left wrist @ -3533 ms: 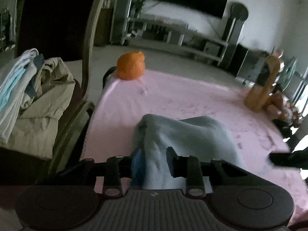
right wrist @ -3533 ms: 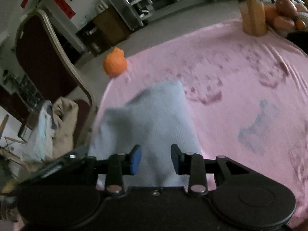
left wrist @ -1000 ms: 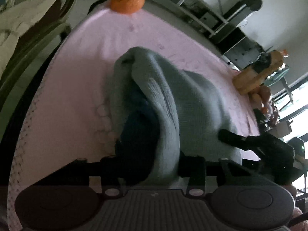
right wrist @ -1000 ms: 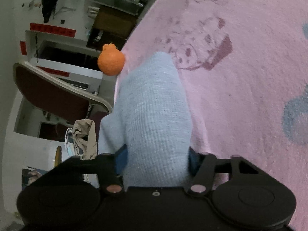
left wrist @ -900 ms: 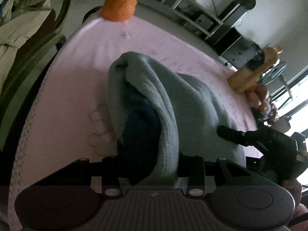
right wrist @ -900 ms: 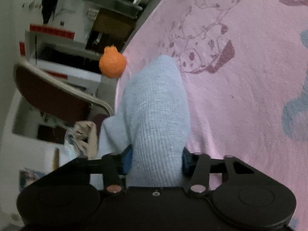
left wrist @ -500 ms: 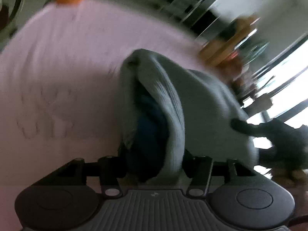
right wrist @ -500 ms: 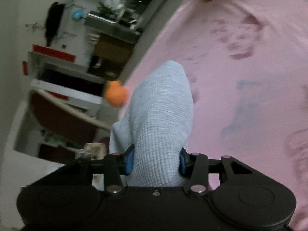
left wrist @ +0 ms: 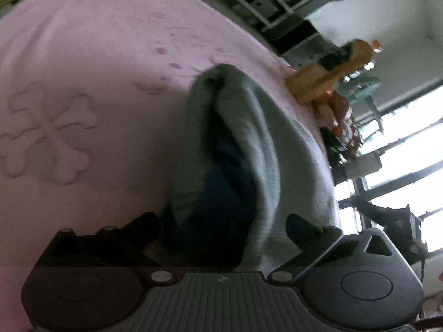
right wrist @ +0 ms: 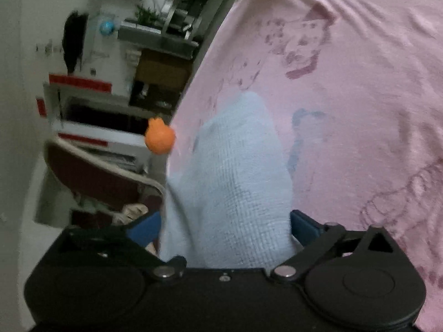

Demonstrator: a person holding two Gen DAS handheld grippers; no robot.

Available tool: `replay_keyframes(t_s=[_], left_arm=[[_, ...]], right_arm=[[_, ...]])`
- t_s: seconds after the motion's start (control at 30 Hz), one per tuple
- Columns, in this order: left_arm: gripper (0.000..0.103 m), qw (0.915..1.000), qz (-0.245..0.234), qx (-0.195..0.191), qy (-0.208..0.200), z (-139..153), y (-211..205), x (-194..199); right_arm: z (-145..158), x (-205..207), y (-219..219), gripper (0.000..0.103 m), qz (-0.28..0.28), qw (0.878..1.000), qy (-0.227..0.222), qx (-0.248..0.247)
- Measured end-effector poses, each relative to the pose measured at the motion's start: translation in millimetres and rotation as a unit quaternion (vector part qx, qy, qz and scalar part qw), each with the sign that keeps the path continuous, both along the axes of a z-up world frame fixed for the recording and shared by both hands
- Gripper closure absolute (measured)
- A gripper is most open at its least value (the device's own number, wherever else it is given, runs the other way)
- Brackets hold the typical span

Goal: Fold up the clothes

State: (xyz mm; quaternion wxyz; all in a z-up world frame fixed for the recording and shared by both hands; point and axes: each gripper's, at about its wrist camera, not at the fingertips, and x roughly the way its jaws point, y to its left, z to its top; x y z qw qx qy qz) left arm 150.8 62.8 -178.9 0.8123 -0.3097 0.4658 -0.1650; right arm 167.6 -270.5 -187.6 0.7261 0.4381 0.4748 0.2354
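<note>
Spread across both views, a pink printed tablecloth (right wrist: pixel 360 88) with a folded light-blue knit garment (right wrist: pixel 235 182) bunched on it — dark inner fold showing from the left wrist. Left gripper (left wrist: pixel 221 224) with jaws spread wide, the knit lying loosely between them; right gripper (right wrist: pixel 224 225) likewise parted around the cloth, blue pads beside it. Beyond, a dark-red chair (right wrist: pixel 91 177) — then a small orange plush (right wrist: pixel 160 139) at the table's edge.

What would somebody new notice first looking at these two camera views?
The pale blue knit garment bulges up between the fingers of the right gripper, filling the middle of its view; the left gripper has the same garment bunched between its fingers. It lies on a pink printed tablecloth, with a small orange ball at the far edge.
</note>
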Motion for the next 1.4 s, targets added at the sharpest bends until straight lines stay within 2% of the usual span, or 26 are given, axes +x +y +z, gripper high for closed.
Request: replay_keyframes(t_s=[0.07, 0.1, 0.13, 0.17, 0.2, 0.23, 0.37, 0.47, 0.67, 0.83, 1.03, 1.1, 1.2, 1.3, 1.37, 1.4], left_arm=[[0.005, 0.9998, -0.001, -0.016, -0.009, -1, 2, -4], [0.017, 0.9997, -0.001, -0.025, -0.008, -2, 4, -6], [0.036, 0.9997, 0.002, -0.025, -0.004, -2, 4, -6], [0.048, 0.9998, 0.006, -0.018, 0.001, -2, 4, -5], [0.057, 0.9998, 0.008, -0.018, 0.007, -1, 3, -5], [0.059, 0.9996, 0.009, -0.023, 0.012, 1, 1, -5], [0.059, 1.0000, 0.000, 0.001, 0.000, 24, -2, -21], [0.059, 0.9999, -0.014, -0.005, -0.007, 40, -18, -22], [0.058, 0.9973, -0.064, 0.009, -0.036, 65, -88, -11], [0.058, 0.9918, -0.103, 0.040, -0.064, 74, -170, 19], [0.058, 0.9871, -0.127, 0.045, -0.087, 69, -241, 52], [0.058, 0.9877, -0.126, 0.041, -0.083, 59, -253, 61], [0.052, 0.9909, -0.116, 0.037, -0.058, 35, -264, 76], [0.044, 0.9915, -0.113, 0.041, -0.049, 32, -257, 77], [0.046, 0.9918, -0.112, 0.045, -0.044, 30, -253, 78], [0.046, 0.9919, -0.111, 0.046, -0.041, 29, -251, 78]], right_arm=[[-3, 6, 13, 0.007, 0.008, 0.999, 0.011, -0.037], [-5, 6, 18, 0.020, 0.010, 0.999, 0.013, -0.047], [-5, 5, 23, 0.032, 0.010, 0.999, 0.010, -0.051], [-5, 4, 27, 0.036, 0.009, 0.998, 0.007, -0.055], [-4, 3, 30, 0.044, 0.007, 0.998, 0.005, -0.058], [0, 1, 32, 0.048, 0.003, 0.998, 0.005, -0.060], [17, -8, 37, 0.055, -0.014, 0.999, 0.000, -0.048], [32, -17, 29, 0.056, -0.019, 0.999, -0.006, -0.031], [65, -39, -38, 0.056, -0.038, 0.998, -0.033, -0.035], [74, -42, -117, 0.056, -0.091, 0.994, -0.054, -0.029], [65, -20, -194, 0.055, -0.138, 0.987, -0.076, -0.011], [58, -9, -212, 0.055, -0.141, 0.987, -0.079, -0.006], [42, 7, -234, 0.055, -0.141, 0.987, -0.076, -0.017], [17, 24, -236, 0.052, -0.140, 0.986, -0.052, -0.074], [2, 34, -234, 0.041, -0.136, 0.983, -0.028, -0.120], [0, 35, -234, 0.040, -0.137, 0.983, -0.033, -0.120]])
